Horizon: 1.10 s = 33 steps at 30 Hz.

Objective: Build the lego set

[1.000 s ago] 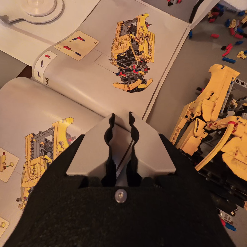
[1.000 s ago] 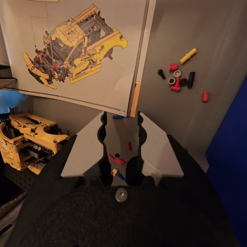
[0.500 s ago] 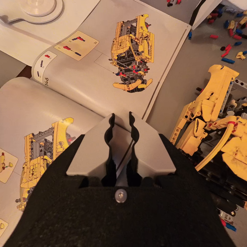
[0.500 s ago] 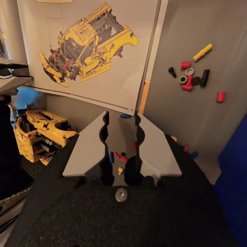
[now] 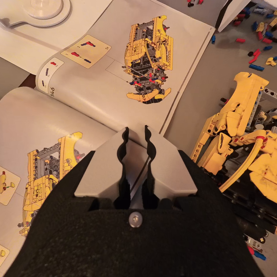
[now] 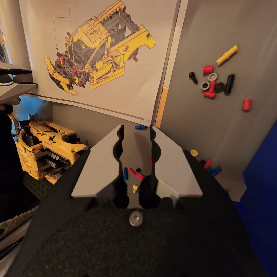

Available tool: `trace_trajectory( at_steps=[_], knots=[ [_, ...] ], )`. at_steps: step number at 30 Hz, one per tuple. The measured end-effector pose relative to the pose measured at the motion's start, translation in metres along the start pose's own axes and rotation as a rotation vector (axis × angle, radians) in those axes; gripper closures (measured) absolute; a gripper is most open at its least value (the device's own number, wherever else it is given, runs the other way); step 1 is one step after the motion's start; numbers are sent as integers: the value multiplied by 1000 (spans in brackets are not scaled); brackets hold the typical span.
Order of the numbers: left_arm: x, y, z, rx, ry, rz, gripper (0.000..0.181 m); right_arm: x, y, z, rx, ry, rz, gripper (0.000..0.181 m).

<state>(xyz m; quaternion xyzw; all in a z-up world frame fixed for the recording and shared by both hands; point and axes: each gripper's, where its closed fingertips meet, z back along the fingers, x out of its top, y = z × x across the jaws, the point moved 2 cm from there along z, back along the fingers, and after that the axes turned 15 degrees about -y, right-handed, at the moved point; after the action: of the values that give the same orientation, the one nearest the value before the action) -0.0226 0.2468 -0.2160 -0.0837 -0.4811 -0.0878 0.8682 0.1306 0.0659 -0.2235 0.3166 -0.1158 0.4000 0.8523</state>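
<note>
Yellow, chiefly: item one, my part-built lego model (image 5: 233,143), standing on the grey surface (image 5: 199,84) to the right of the open instruction booklet (image 5: 104,93). Bodywork and curved hoses are fitted; by my judgement much is done, though scattered loose pins (image 5: 254,55) (red, blue, black) suggest further steps remain. Item two, my left claw (image 5: 136,130), released and empty, over the booklet's near edge. Item three, my right claw (image 6: 136,128), also released and empty, above a blue pin (image 6: 140,127). Only the right wrist view shows a far-right cluster with a yellow axle (image 6: 227,55); only the left shows the booklet's left-hand page.
</note>
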Motion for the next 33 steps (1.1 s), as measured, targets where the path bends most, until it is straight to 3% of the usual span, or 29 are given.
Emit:
trace_trajectory(
  at_steps=[33],
  knots=[
    [-1,0,0,7,2,-8,160,7,12,-13,86,-37,-11,146]
  ],
)
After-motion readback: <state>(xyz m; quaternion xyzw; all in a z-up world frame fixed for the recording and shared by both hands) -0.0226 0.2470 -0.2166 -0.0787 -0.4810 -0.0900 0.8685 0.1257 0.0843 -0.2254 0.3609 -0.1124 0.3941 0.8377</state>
